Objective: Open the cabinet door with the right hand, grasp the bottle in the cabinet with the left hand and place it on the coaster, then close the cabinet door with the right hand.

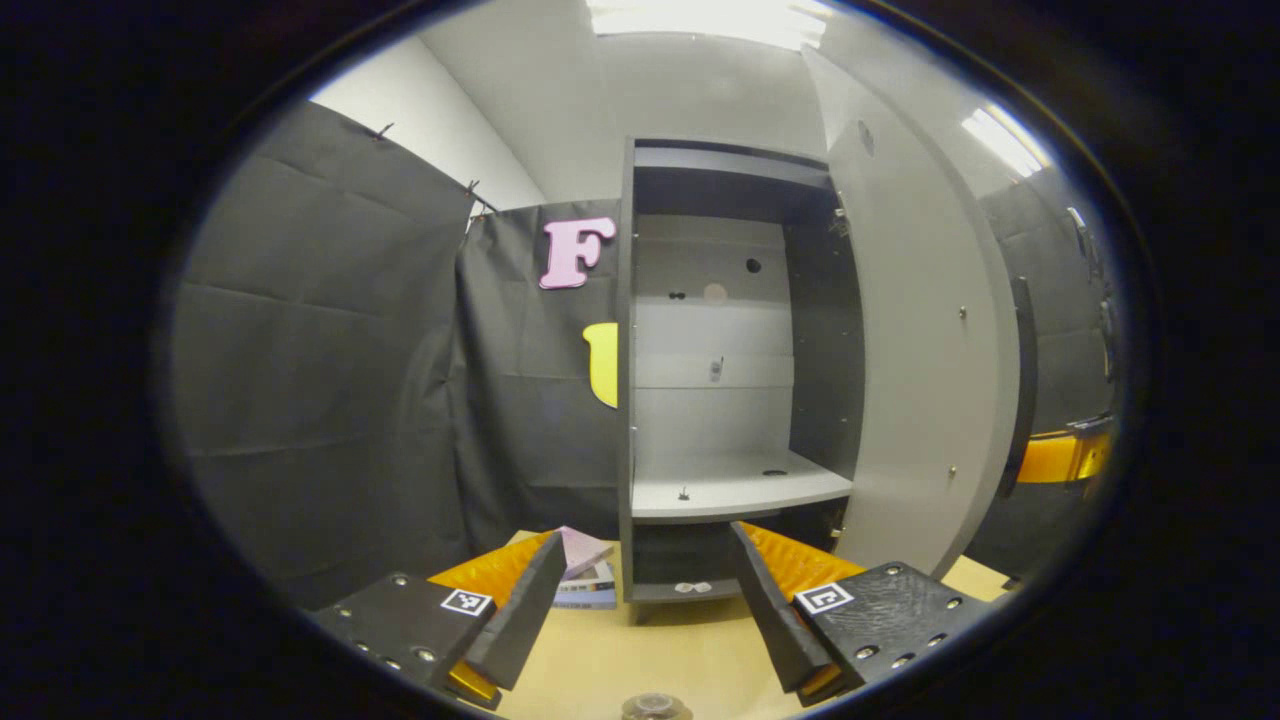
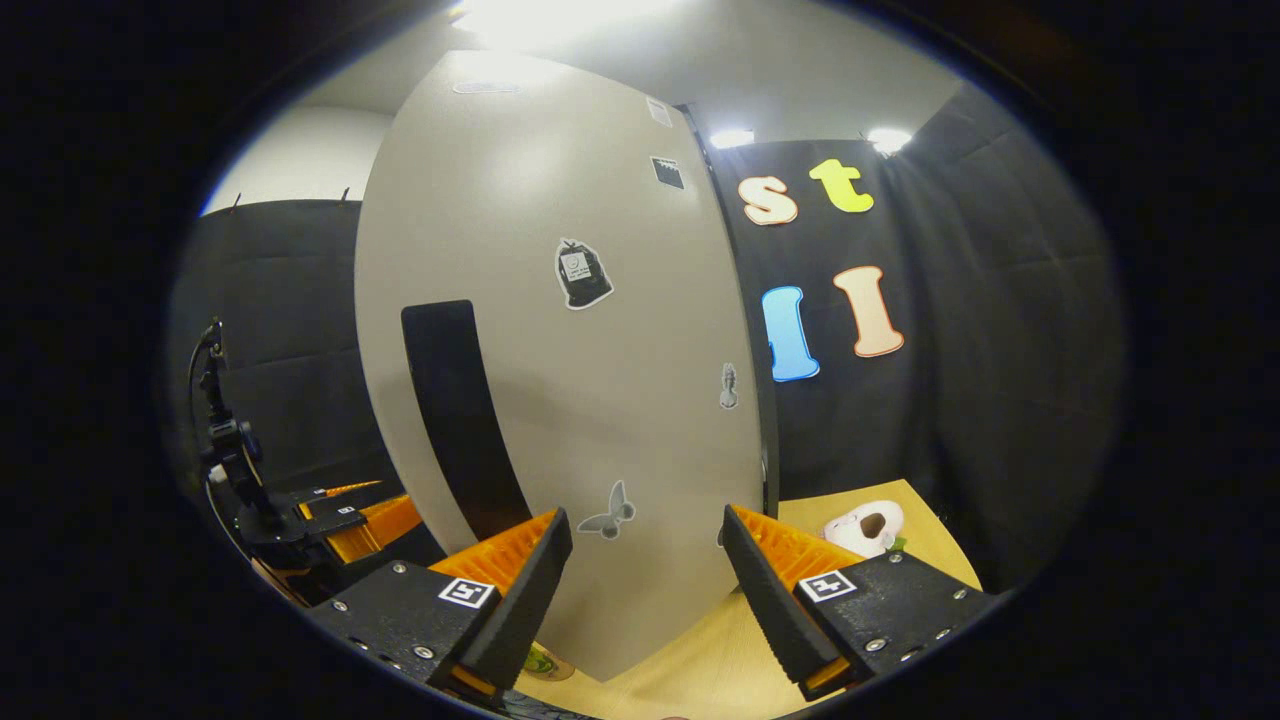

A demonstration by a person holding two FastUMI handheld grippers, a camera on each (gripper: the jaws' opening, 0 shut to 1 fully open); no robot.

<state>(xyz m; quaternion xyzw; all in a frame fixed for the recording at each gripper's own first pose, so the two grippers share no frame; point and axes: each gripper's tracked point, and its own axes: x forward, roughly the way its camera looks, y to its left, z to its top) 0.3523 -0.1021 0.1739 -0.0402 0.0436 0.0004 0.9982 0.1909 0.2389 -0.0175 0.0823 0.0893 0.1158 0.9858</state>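
The grey cabinet [image 1: 700, 300] stands open, and its white shelf [image 1: 735, 485] holds no bottle. Its door [image 1: 915, 350] is swung out to the right. My left gripper [image 1: 648, 540] is open in front of the cabinet, above the table. Just under it, at the bottom edge, shows a round grey top [image 1: 655, 708] that looks like the bottle's cap. My right gripper [image 2: 645, 520] is open too, facing the door's outer face [image 2: 600, 380] close to the black handle strip [image 2: 455, 420]. A round patterned disc [image 2: 545, 662], perhaps the coaster, peeks out below the door edge.
A stack of books [image 1: 585, 578] lies on the wooden table [image 1: 620, 660] left of the cabinet. A white shoe-like object [image 2: 865, 527] sits on the table right of the door. The other gripper [image 2: 335, 525] shows at the far left of the right gripper view.
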